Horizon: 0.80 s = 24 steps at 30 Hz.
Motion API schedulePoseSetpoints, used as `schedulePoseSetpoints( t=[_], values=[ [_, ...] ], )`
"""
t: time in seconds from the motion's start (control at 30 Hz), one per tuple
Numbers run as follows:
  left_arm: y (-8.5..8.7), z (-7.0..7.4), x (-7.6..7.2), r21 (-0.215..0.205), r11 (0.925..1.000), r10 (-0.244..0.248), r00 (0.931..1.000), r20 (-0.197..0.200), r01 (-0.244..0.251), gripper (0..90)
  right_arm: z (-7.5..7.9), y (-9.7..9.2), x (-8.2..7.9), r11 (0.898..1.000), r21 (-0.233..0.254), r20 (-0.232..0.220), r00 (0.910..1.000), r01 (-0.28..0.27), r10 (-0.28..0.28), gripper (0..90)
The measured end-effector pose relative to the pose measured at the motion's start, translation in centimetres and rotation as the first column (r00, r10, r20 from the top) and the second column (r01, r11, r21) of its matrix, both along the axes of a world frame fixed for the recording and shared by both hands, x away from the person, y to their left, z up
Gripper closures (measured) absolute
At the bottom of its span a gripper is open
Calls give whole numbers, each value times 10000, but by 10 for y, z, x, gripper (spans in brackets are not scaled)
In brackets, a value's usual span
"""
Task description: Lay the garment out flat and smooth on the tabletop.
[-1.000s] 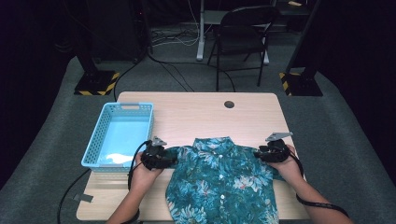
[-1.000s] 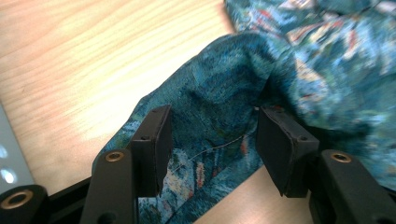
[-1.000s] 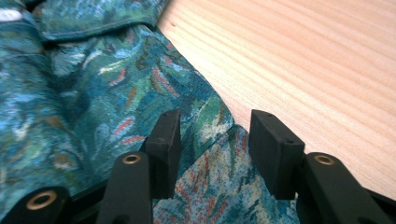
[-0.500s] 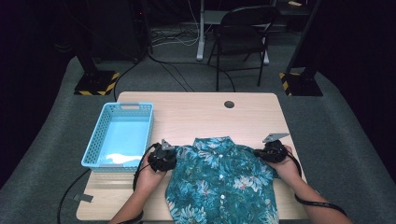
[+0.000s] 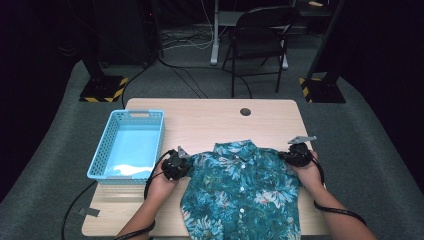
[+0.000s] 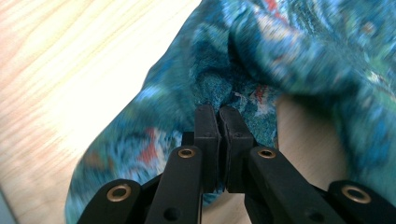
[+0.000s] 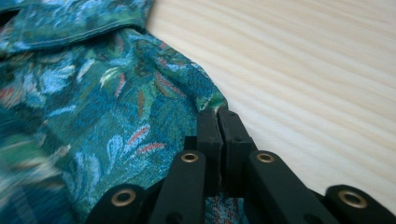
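While the floral shirt (image 5: 244,195) lies buttoned and face up on the near half of the table (image 5: 210,120), both tongs pinch its sleeves: the left gripper (image 6: 217,122) has its jaws closed on bunched cloth at the left sleeve, and the right gripper (image 7: 218,122) is clamped on the right sleeve's edge. Since a second ago the left hand (image 5: 161,186) has slid inward toward the shirt, which looks like a sleeve fold starting. To the left, the blue basket (image 5: 102,159) holds nothing.

Right claw (image 7: 218,116) pinched on shirt (image 7: 93,112) edge (teal floral), pale wood table (image 7: 303,70) beside.
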<state>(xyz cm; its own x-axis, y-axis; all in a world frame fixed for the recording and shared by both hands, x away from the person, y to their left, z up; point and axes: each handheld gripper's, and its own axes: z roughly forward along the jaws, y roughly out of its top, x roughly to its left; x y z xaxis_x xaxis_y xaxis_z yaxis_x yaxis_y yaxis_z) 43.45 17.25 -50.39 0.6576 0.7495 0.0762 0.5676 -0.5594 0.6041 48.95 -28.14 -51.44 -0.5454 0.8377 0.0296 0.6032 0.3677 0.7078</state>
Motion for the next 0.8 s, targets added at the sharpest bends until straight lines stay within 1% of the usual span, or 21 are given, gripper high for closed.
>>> schedulePoseSetpoints(
  t=[0.13, 0.23, 0.37, 0.5, 0.53, 0.57, 0.63, 0.67, 0.7, 0.77, 0.8],
  values=[
    [3, 1, 1, -3, 9999, 119, 9999, -25, -119, 867, 0, -12, 7, 9976, -25, 19, 9976, 698, -698, 884],
    [4, 2, 3, 39, 9995, 298, 9995, -64, -298, 868, 0, -19, 12, 9946, -25, 41, 9946, 1038, -1038, 884],
    [4, 2, 5, 181, 9986, 506, 9986, -180, -502, 868, 1, -25, 18, 9922, -100, 25, 9922, 1243, -1243, 884],
    [3, 4, 7, 339, 9977, 589, 9979, -251, -581, 868, 2, -29, 26, 9891, -213, 40, 9893, 1458, -1457, 884],
    [3, 4, 7, 436, 9972, 622, 9978, -211, -612, 868, 2, -29, 28, 9882, -225, 43, 9885, 1513, -1513, 884],
    [3, 6, 7, 428, 9966, 713, 9973, -156, -706, 867, 2, -30, 29, 9874, -212, 54, 9877, 1566, -1565, 883],
    [4, 12, 7, 257, 9955, 913, 9958, 81, -915, 864, 2, -29, 31, 9865, -91, -21, 9865, 1637, -1638, 883],
    [4, 16, 8, 122, 9941, 1076, 9939, 257, -1079, 858, 2, -27, 31, 9873, -118, 6, 9874, 1583, -1583, 882],
    [3, 21, 9, 18, 9927, 1208, 9917, 430, -1210, 835, 2, -24, 31, 9883, -182, 63, 9885, 1512, -1511, 881],
    [0, 28, 12, -180, 9899, 1417, 9877, 667, -1408, 733, 2, -22, 31, 9900, -327, 163, 9905, 1373, -1369, 879],
    [-1, 32, 14, -288, 9891, 1462, 9869, 686, -1445, 680, 2, -21, 32, 9904, -256, 115, 9907, 1358, -1355, 876]
  ],
)
